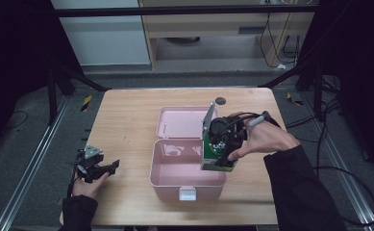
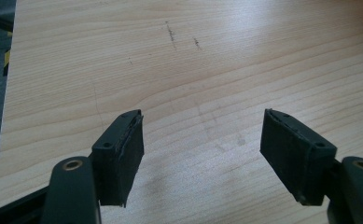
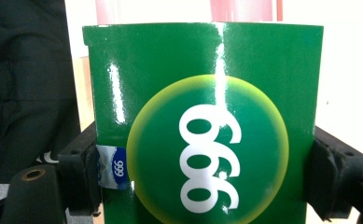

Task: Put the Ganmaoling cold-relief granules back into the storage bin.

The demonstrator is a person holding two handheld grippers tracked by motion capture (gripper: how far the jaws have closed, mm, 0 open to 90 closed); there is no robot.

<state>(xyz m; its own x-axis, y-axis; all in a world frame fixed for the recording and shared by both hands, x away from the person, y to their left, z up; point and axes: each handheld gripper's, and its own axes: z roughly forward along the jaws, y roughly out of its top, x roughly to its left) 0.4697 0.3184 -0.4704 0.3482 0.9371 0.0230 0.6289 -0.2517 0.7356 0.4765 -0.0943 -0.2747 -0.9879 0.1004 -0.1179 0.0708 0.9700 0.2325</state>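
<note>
A pink box [image 1: 187, 183] stands open at the table's middle, its lid [image 1: 182, 122] laid back behind it. My right gripper [image 1: 219, 161] is shut on a glossy green carton [image 3: 207, 126] marked 999 in white, and holds it over the box's right side. In the high view the green carton [image 1: 214, 154] reaches down over the box's right wall. At the table's front left corner my left gripper [image 1: 108, 168] rests low and open. Its two black jaws [image 2: 202, 154] stand wide apart over bare wood with nothing between them.
The wooden table [image 1: 127, 115] has bare surface on its left half and behind the box. A small dark disc [image 1: 219, 100] lies near the far edge. Dark floor, metal rails and cables surround the table. The person's right sleeve [image 1: 300, 192] covers the front right corner.
</note>
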